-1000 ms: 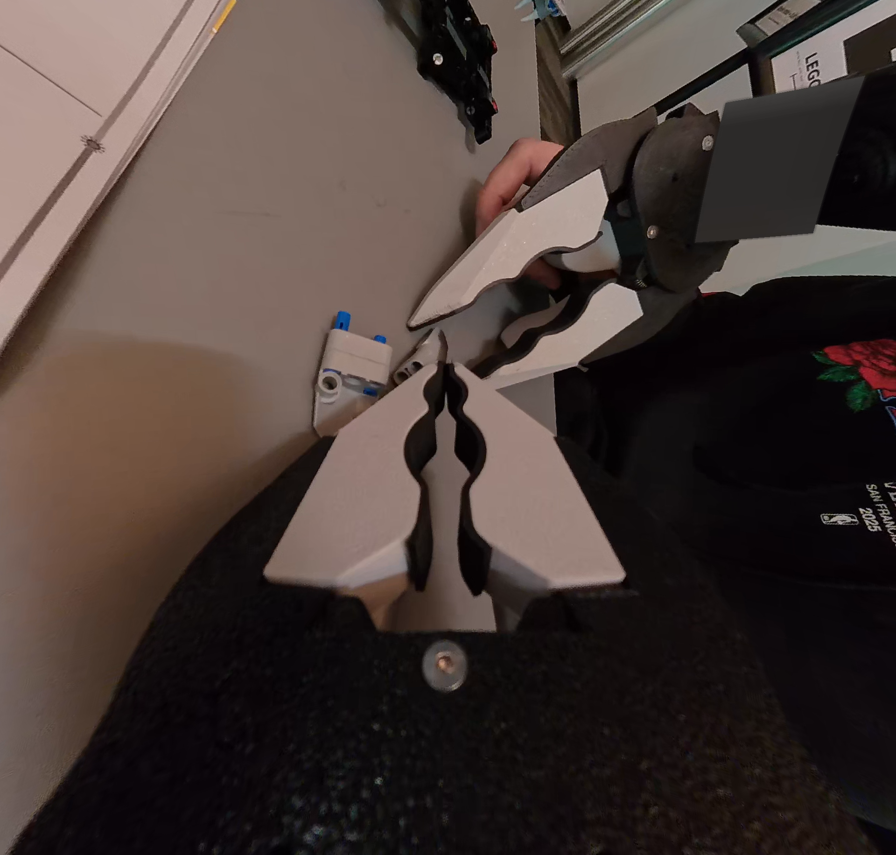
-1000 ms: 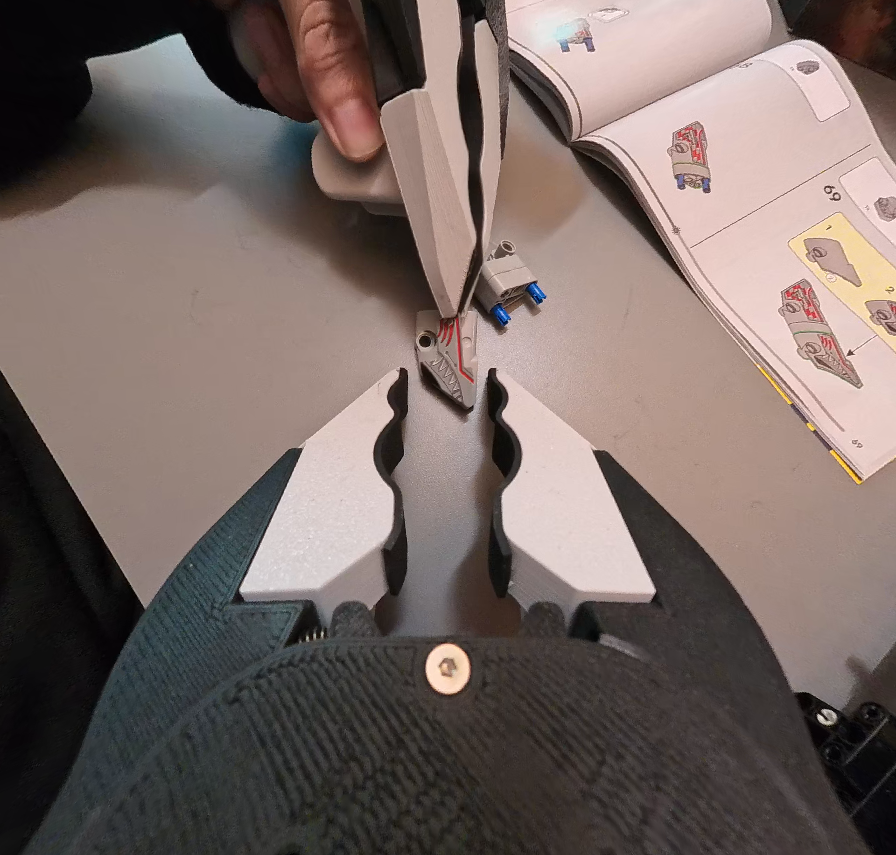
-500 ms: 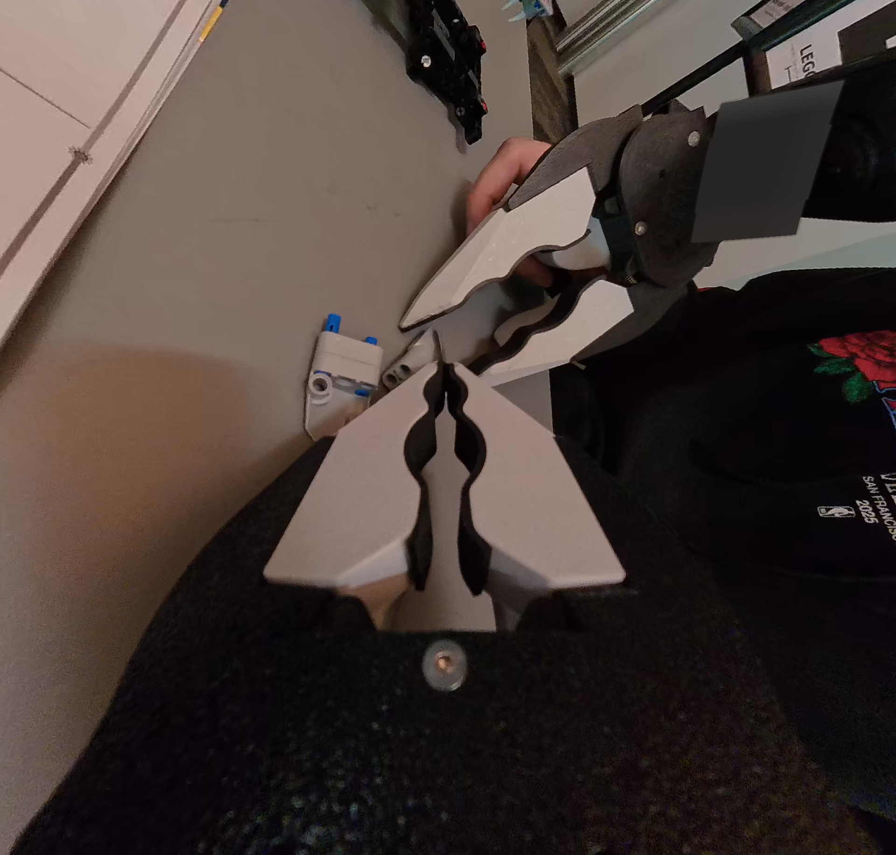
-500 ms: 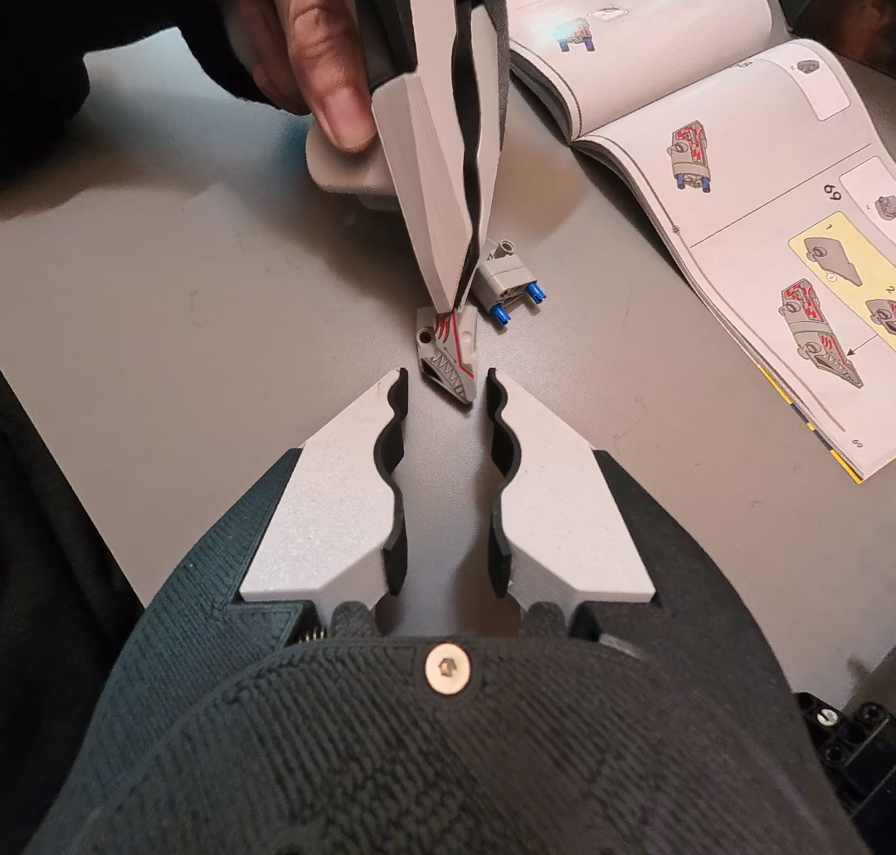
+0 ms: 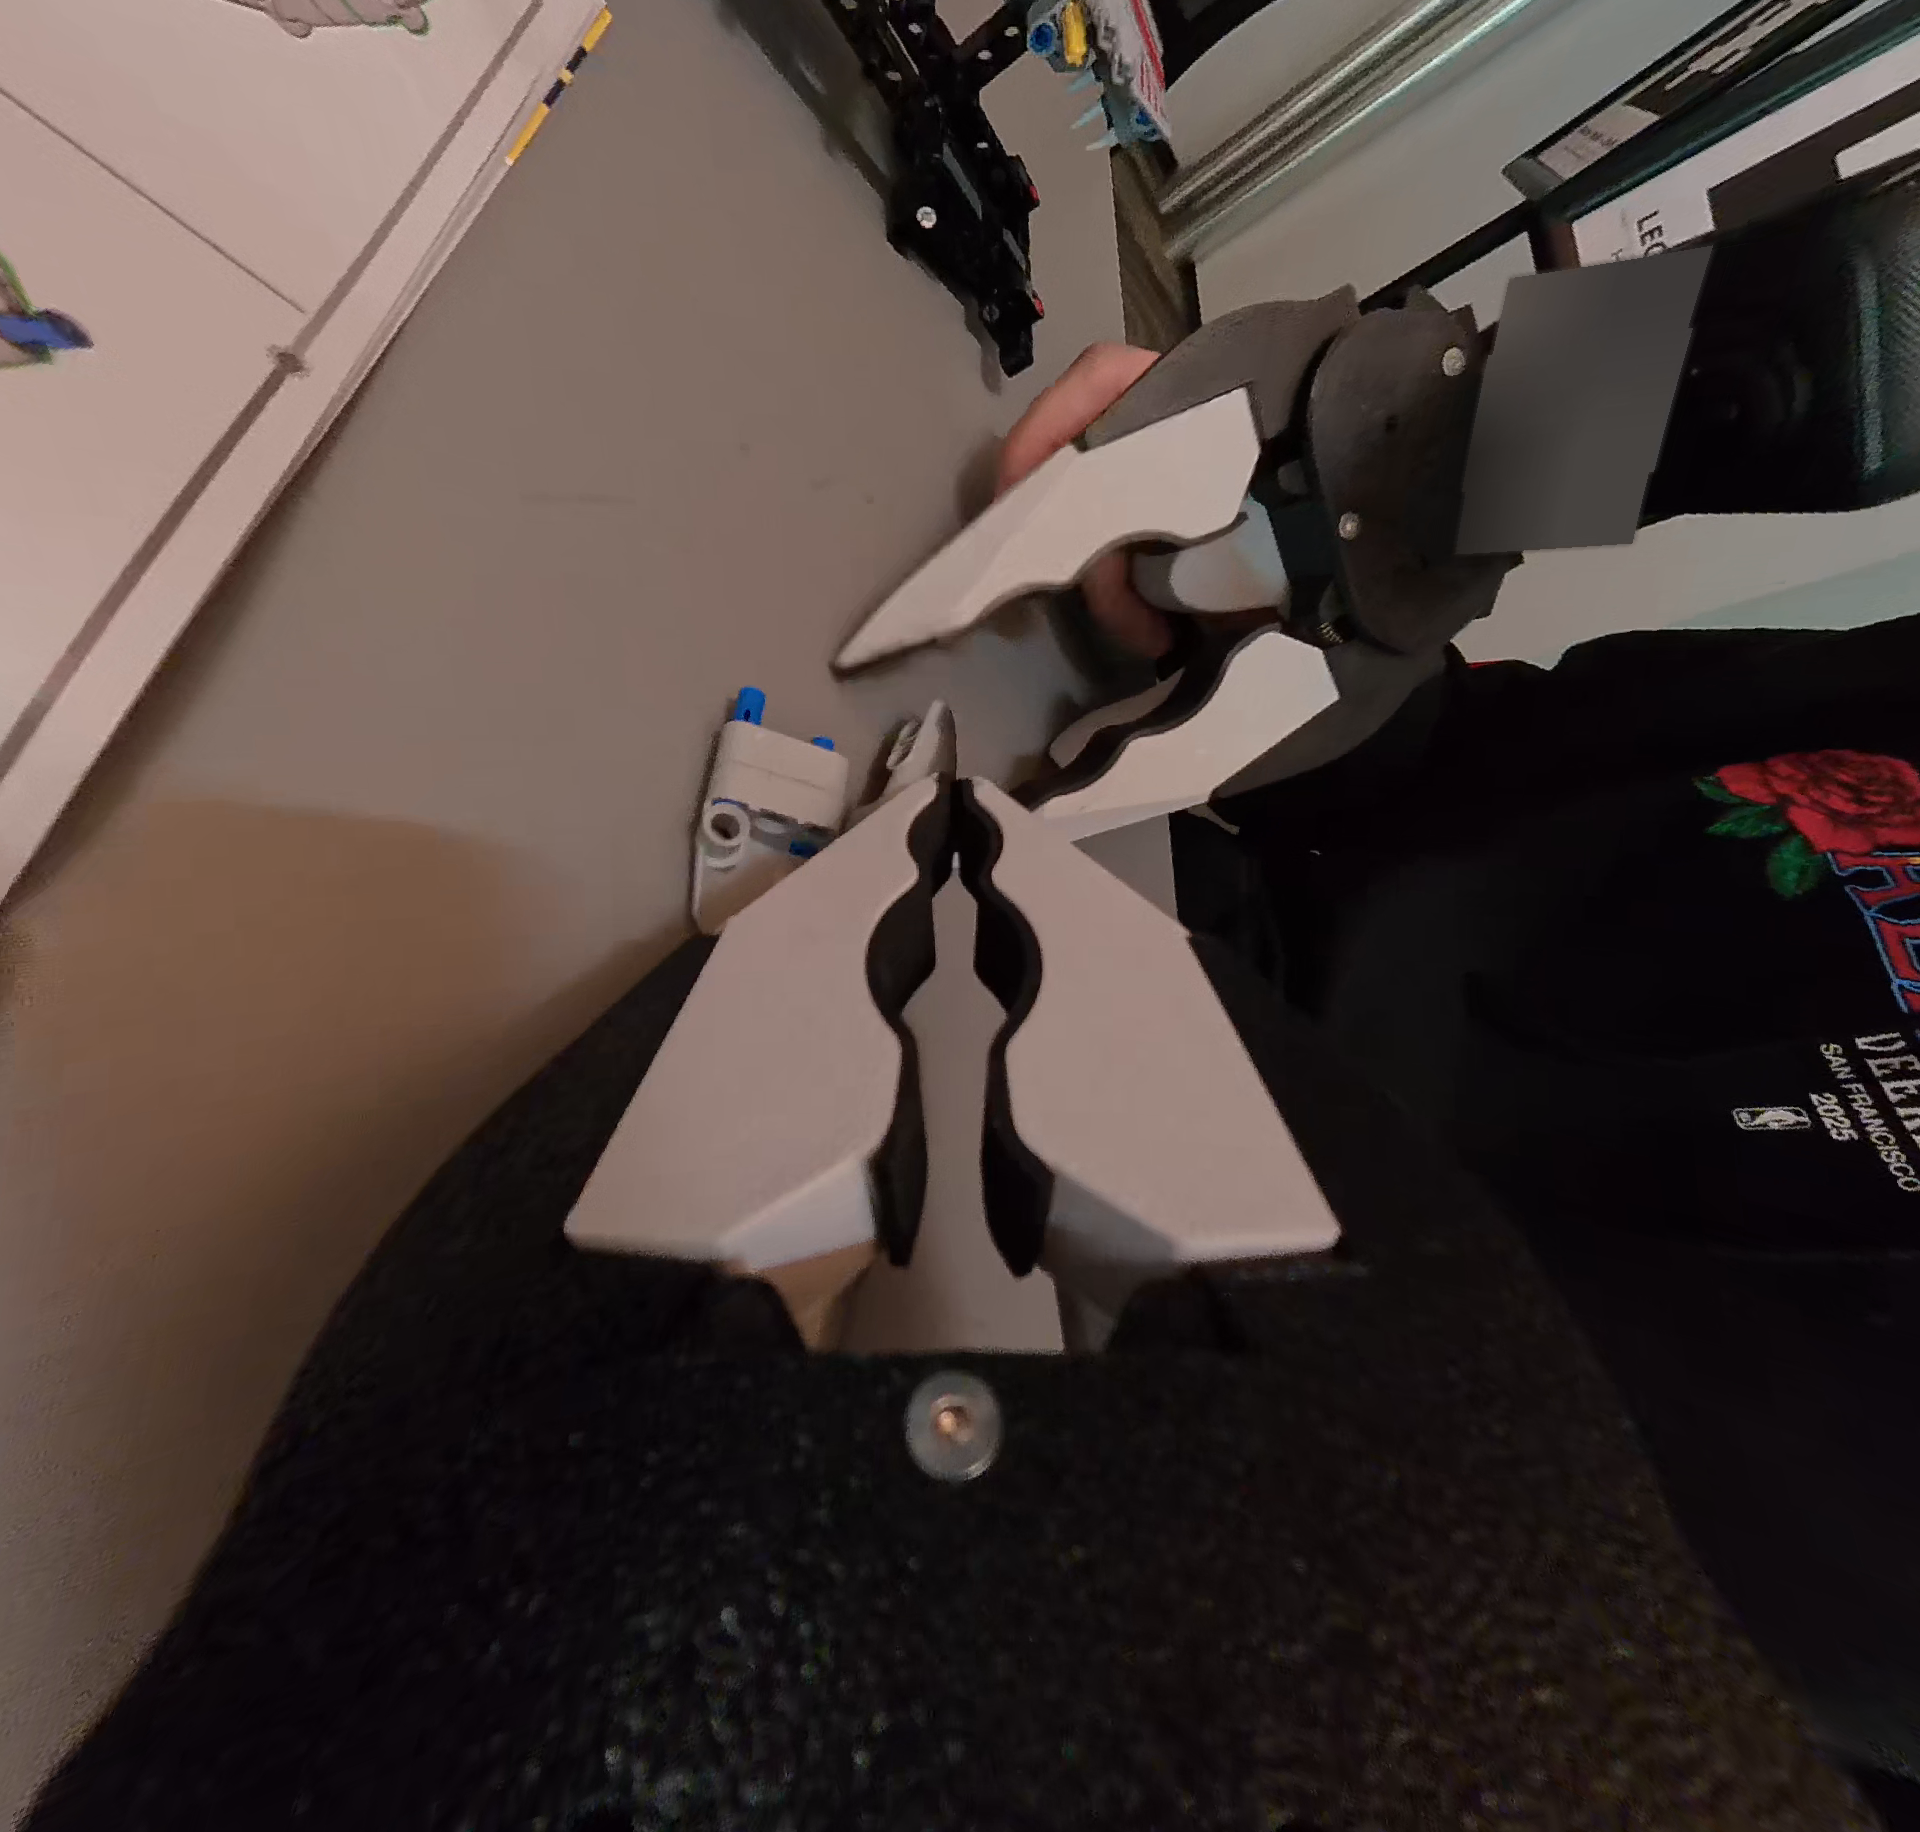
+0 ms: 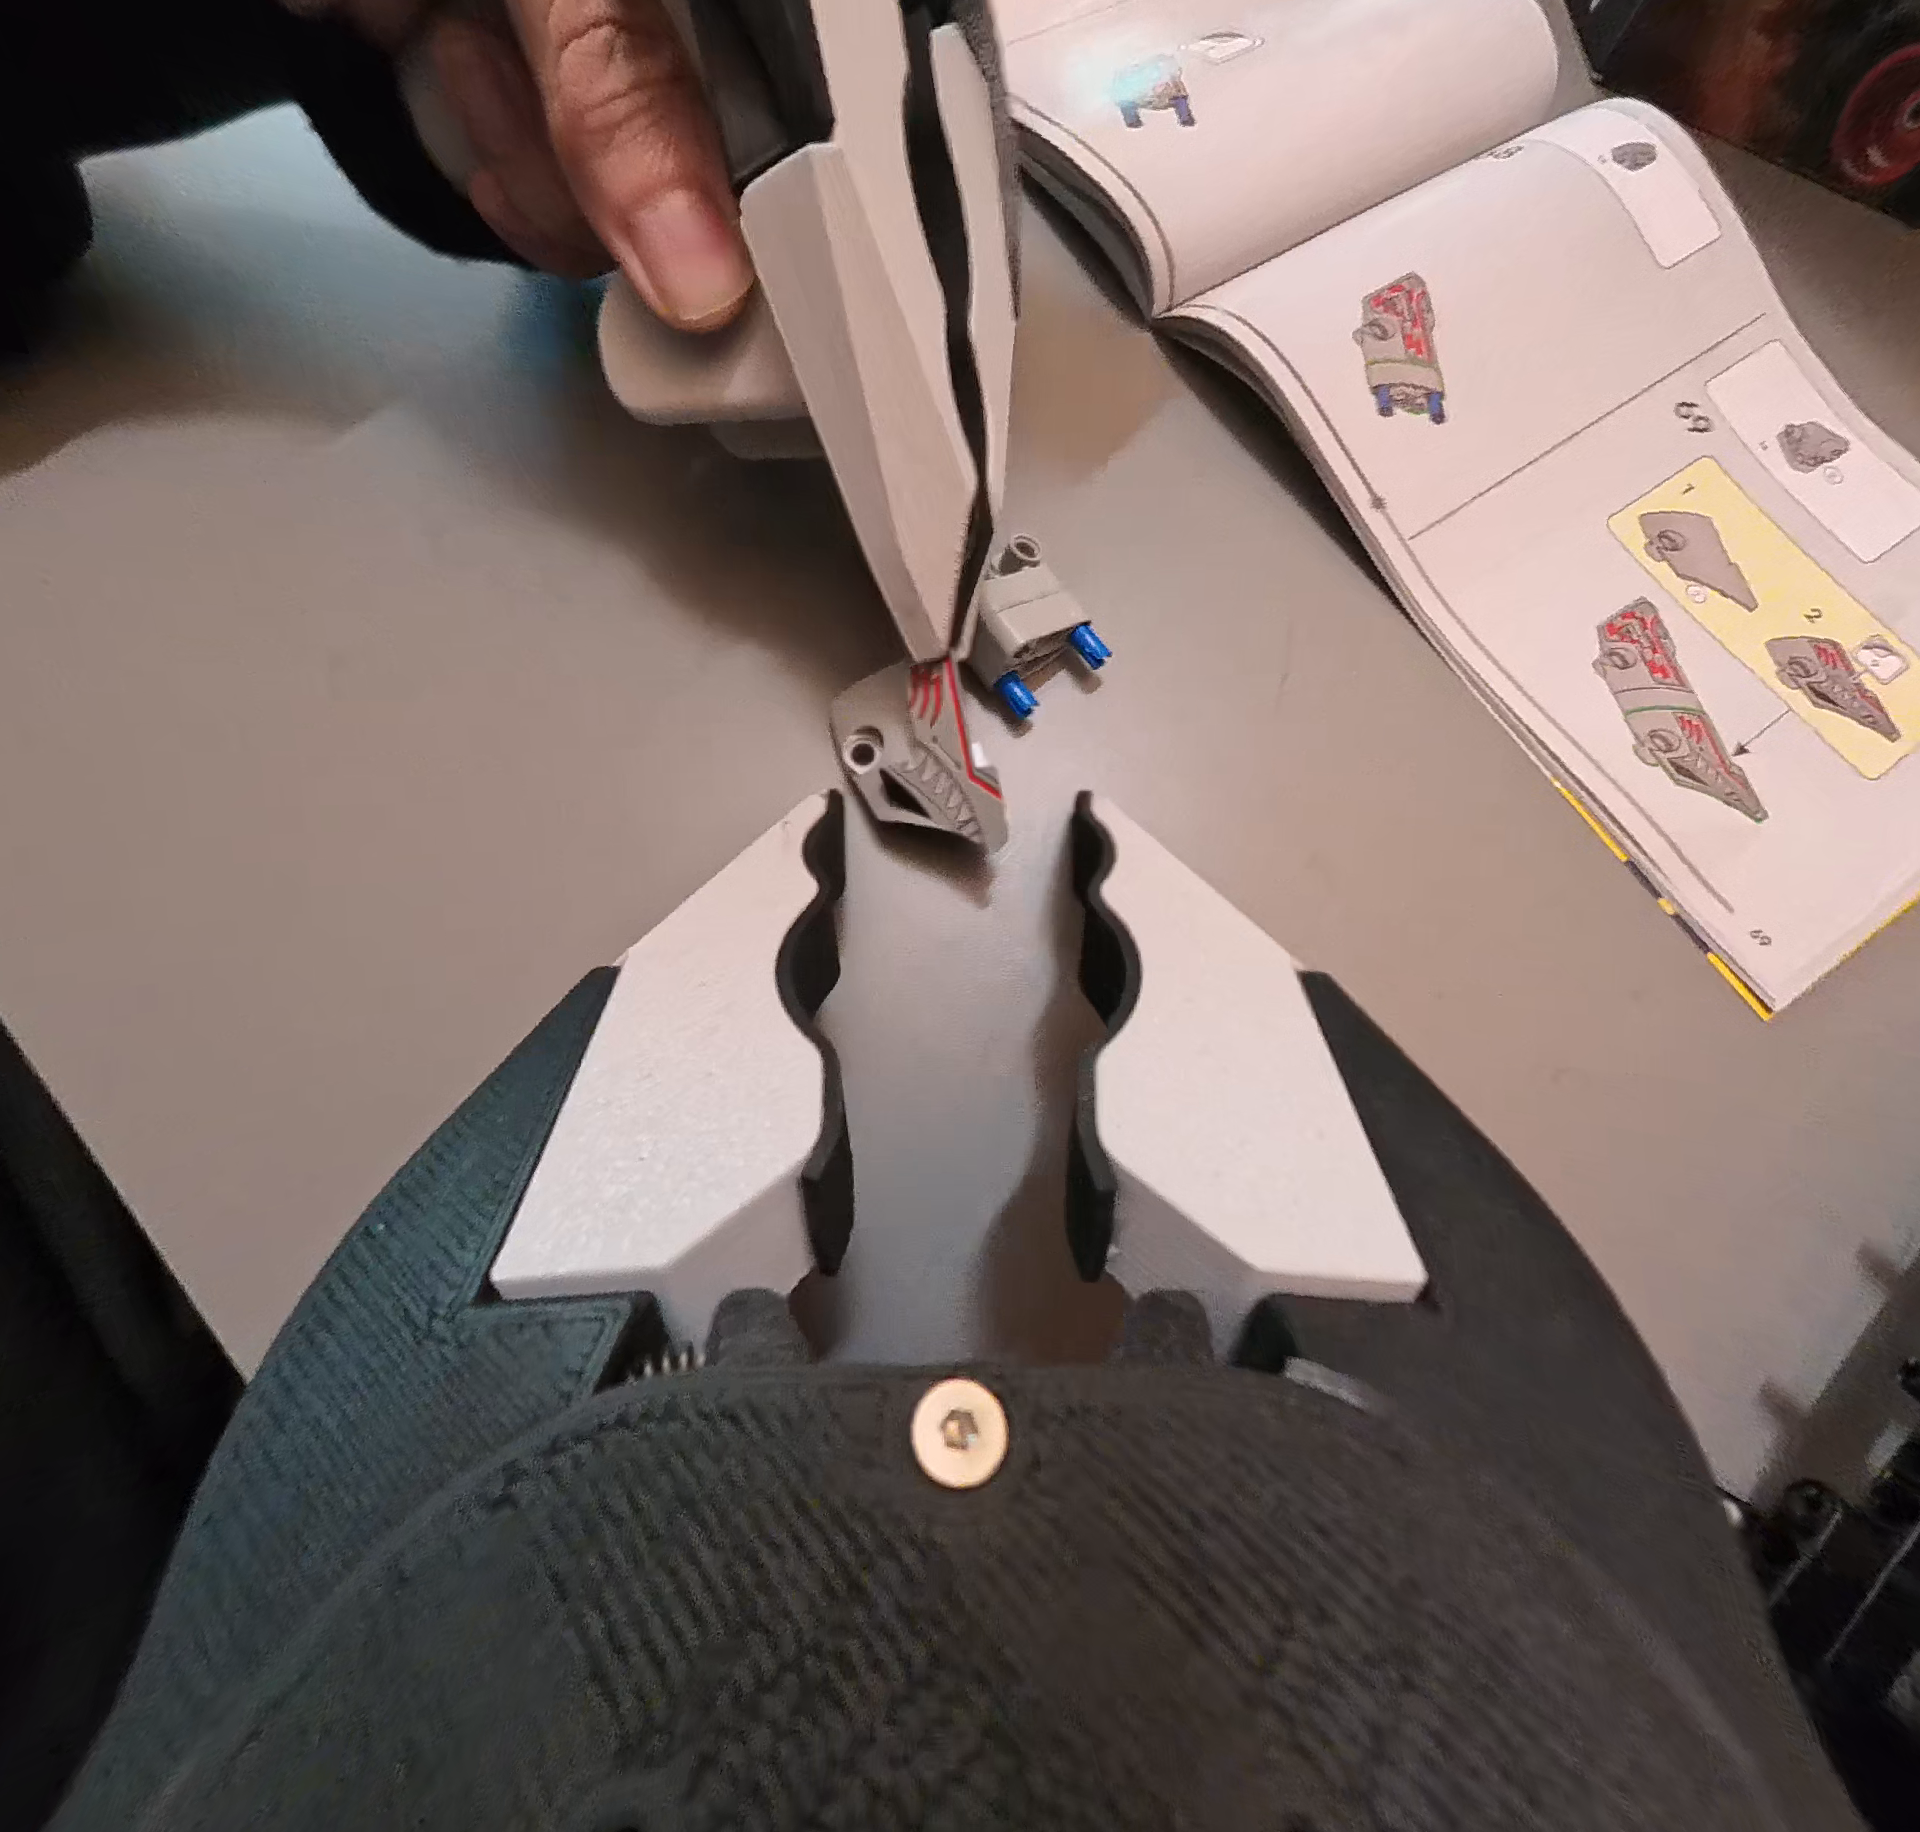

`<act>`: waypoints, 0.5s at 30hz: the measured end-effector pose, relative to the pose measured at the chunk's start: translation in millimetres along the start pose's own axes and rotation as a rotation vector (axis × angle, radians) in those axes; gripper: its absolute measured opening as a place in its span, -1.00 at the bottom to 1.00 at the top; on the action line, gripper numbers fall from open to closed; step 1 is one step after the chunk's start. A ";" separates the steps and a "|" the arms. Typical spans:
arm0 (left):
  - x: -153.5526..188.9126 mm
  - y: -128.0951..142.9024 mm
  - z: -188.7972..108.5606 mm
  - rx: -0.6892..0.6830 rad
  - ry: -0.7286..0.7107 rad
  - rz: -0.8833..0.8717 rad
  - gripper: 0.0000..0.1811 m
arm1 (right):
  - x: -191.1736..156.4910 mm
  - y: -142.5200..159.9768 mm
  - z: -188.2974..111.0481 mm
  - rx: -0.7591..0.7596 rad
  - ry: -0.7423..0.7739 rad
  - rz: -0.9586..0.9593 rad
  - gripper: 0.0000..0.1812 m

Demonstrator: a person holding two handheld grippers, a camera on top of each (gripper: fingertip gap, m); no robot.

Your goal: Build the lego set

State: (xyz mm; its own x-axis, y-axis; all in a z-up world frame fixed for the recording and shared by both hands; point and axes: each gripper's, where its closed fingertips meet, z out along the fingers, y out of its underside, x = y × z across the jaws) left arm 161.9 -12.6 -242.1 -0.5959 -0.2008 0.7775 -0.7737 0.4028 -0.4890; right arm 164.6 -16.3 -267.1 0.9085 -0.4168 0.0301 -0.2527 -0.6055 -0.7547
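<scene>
A grey wedge panel (image 6: 925, 764) printed with red stripes and teeth hangs tilted just above the grey table. My left gripper (image 5: 954, 790) is shut on its upper edge; it also shows in the right wrist view (image 6: 940, 644), pointing down, with a hand on it. In the left wrist view only a sliver of the panel (image 5: 928, 743) shows past the tips. My right gripper (image 6: 956, 800) is open and empty, with the panel's lower end between its tips. A small grey connector with blue pins (image 6: 1039, 629) lies just behind the panel and also shows in the left wrist view (image 5: 769, 795).
An open instruction booklet (image 6: 1558, 452) lies at the right, also in the left wrist view (image 5: 208, 224). A black lego frame (image 5: 956, 193) lies farther along the table. A dark box (image 6: 1766, 47) stands behind the booklet. A person in a black shirt (image 5: 1662, 951) is at the table's edge. Less than 4 cm separates the two grippers' tips.
My left gripper has tilted and lifted the panel, which has turned so that its toothed side shows more. The right gripper has stayed open in place.
</scene>
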 end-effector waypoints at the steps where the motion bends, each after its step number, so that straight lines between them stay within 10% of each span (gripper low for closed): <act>1: -0.7 0.6 -0.7 0.007 0.004 -0.004 -1.00 | 1.5 0.0 -0.2 0.001 0.013 0.000 -0.50; 15: -1.7 4.4 -0.3 0.069 0.052 -0.018 -1.00 | -10.5 -4.4 5.2 0.003 -0.112 -0.088 -0.71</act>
State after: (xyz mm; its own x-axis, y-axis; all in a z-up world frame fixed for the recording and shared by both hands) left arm 159.6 -10.3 -245.5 -0.5713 -0.1606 0.8049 -0.7982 0.3371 -0.4993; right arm 157.9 -5.7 -267.5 0.9586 -0.2837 0.0231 -0.1696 -0.6344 -0.7542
